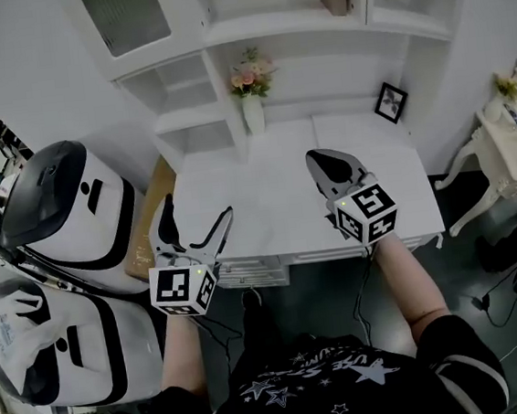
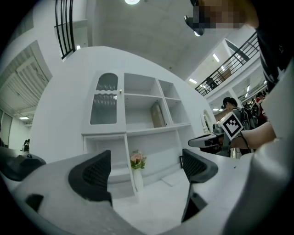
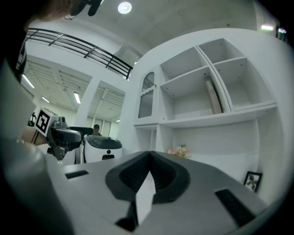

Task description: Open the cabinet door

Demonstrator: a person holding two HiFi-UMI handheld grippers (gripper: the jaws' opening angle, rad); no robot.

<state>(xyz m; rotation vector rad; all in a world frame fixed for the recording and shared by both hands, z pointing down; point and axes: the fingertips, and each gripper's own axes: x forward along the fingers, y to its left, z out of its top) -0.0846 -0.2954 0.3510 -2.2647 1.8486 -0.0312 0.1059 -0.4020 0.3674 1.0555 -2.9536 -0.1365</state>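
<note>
Over the white desk (image 1: 267,205), head view: both grippers are held low above the desktop, well short of the shelf unit (image 1: 312,21) behind it. The left gripper (image 1: 197,210) is seen with its jaws spread wide; the right gripper (image 1: 322,160) is seen with its jaws pressed together. The cabinet door (image 1: 124,18), with a ribbed glass pane, is set at the upper left of the unit and appears closed.

Left gripper view: the jaws are wide apart and nothing is held between them; only the flower vase (image 2: 136,170) shows far behind the gap. The cabinet door (image 2: 104,103) is seen high up, above the jaw line. What looks like a small knob (image 2: 120,92) is noted at its right edge.

Right gripper view: the jaws are fully together, empty. The cabinet door (image 3: 147,101) lies up and left.

Judgement: the approach has not yet begun. The left gripper would need to be raised and carried forward to the knob edge, then closed on it.
</note>
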